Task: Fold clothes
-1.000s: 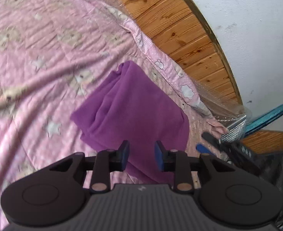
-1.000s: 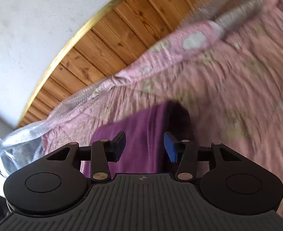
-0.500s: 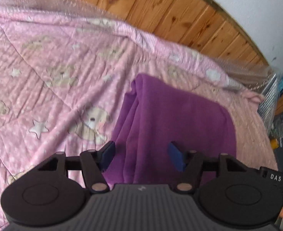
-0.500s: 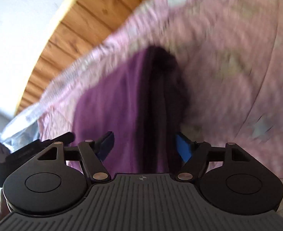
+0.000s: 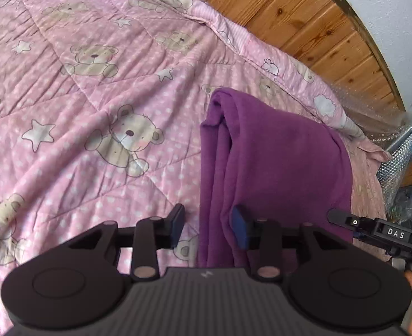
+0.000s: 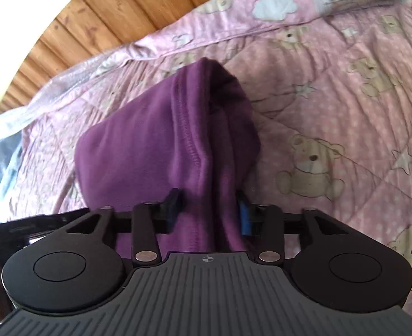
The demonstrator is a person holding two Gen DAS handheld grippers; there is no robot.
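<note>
Quilt point(image 5: 99, 89): pink, spread over the bed. Garment point(image 5: 284, 162): purple, lies folded in layers on the quilt near its far edge, long axis running away from both grippers. Left gripper point(image 5: 208, 225): jaws spread, straddling the garment's layered left edge, nothing pinched. Right gripper point(image 6: 208, 210): jaws spread either side of a raised fold; contact cannot be confirmed. Both are equally near.

"DAS" on right gripper point(image 5: 379, 231)

Both claws have opened, now straddling purple garment point(image 5: 284, 162).
</note>
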